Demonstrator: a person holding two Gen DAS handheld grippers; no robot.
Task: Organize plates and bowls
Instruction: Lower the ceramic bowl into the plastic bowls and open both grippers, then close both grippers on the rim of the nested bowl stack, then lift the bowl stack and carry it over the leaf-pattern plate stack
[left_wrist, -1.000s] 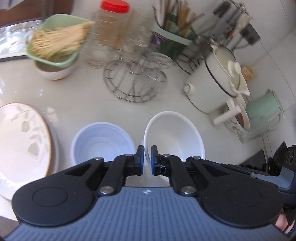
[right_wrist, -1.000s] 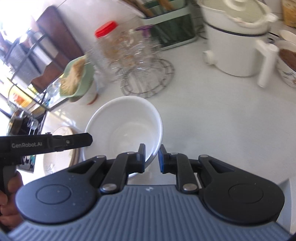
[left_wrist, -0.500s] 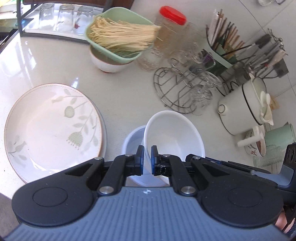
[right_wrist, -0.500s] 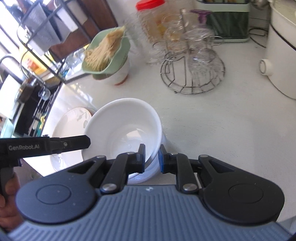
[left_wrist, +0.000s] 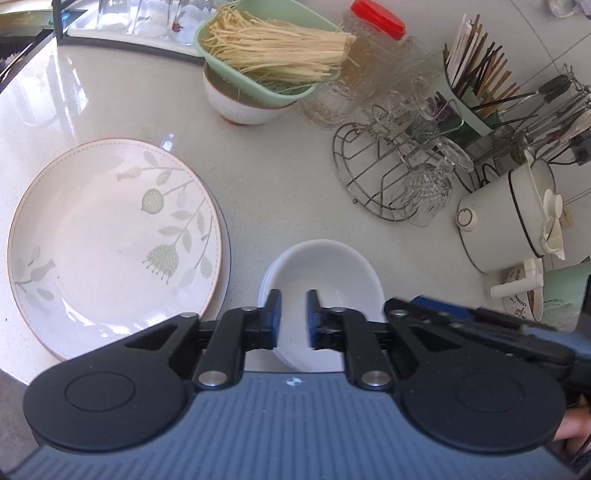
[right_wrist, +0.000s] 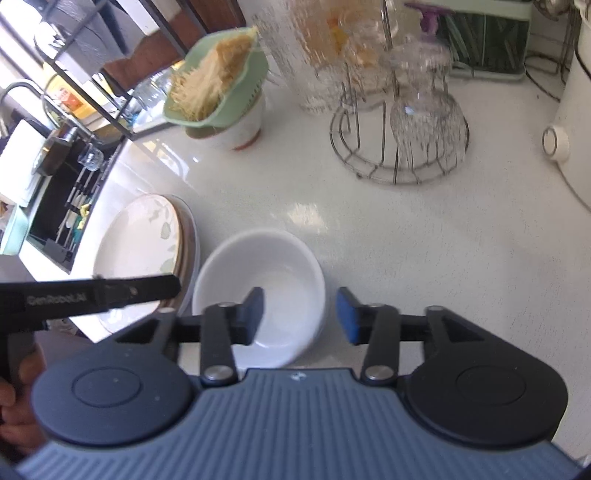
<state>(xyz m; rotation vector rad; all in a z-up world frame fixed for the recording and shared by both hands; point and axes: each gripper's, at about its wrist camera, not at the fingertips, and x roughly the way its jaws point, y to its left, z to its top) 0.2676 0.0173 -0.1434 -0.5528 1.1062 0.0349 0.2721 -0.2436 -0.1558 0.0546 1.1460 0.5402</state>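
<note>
A white bowl (left_wrist: 325, 273) (right_wrist: 266, 266) sits nested in a pale bluish bowl (left_wrist: 263, 286) on the white counter, just right of a stack of leaf-patterned plates (left_wrist: 110, 236) (right_wrist: 144, 236). My left gripper (left_wrist: 293, 317) hovers over the bowl's near rim. Its jaws are opening, with the rim between the blue pads but not pressed. My right gripper (right_wrist: 301, 314) straddles the bowl's right rim. Its jaws are also opening, wider, and the pads are off the bowl. Each gripper shows side-on in the other's view.
A green colander of noodles (left_wrist: 266, 48) rests on a white bowl at the back. A wire rack of glasses (left_wrist: 399, 173), a red-lidded jar (left_wrist: 376, 22), a utensil holder (left_wrist: 476, 74) and a white pot (left_wrist: 509, 218) crowd the right. The counter edge runs near left, by a sink (right_wrist: 55, 192).
Both grippers carried the white bowl left and set it into the pale bluish bowl beside the plates. Both then let go of the rim, and their jaws spread apart.
</note>
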